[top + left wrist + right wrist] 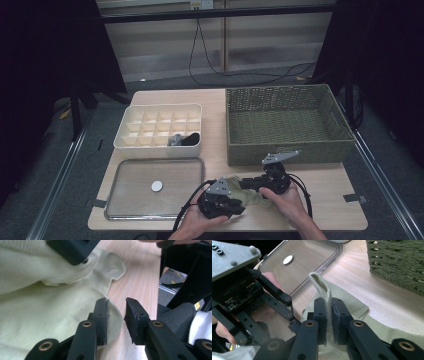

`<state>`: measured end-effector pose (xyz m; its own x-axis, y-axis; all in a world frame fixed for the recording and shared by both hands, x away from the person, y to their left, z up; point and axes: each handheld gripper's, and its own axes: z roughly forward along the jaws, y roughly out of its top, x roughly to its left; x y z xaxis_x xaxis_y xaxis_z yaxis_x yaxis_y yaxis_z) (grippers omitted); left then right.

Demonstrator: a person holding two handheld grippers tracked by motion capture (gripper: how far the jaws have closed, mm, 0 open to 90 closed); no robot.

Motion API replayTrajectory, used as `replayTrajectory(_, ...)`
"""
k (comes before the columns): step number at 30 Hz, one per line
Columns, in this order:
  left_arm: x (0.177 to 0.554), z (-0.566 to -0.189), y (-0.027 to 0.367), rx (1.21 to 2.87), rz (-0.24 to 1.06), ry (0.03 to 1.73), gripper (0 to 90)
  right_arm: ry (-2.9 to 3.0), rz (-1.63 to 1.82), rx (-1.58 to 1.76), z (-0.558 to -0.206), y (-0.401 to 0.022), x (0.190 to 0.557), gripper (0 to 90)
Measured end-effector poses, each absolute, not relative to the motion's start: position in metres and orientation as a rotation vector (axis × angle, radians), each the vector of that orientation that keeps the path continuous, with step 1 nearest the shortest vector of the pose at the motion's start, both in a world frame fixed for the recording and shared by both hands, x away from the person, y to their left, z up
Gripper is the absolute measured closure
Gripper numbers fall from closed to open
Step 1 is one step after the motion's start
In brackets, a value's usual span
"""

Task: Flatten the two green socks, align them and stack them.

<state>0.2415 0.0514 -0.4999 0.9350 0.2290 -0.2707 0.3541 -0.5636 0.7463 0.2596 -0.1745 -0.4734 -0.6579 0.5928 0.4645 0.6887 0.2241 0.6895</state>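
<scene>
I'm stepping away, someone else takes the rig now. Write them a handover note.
Right gripper: shut on a raised fold of the pale green cloth, near the table's front edge.
Left gripper: jaws apart at the cloth's edge, one jaw over the fabric, nothing pinched yet.
Woven basket: holds nothing, behind the cloth.
Divided box: dark items in one front compartment. Tray in front of it.
Done: one grip taken.
Left: probably the second grip, then handling the cloth.
</scene>
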Motion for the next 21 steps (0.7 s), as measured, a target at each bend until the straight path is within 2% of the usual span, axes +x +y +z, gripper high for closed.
replayTrajectory(2, 0.242, -0.501, 0.051, 2.199, -0.173, 0.415, 76.8, -2.376, -1.423, -1.253, -0.473, -0.175, 0.260, 83.3)
replayTrajectory(5, 0.242, -0.502, 0.051, 2.219, -0.174, 0.417, 89.3, -2.376, -1.426, -1.258, -0.473, -0.176, 0.260, 83.4)
replayTrajectory(21, 0.243, -0.463, 0.085, 2.113, -0.160, 0.358, 90.0, -2.329, -1.553, -1.344, -0.452, -0.206, 0.256, 83.3)
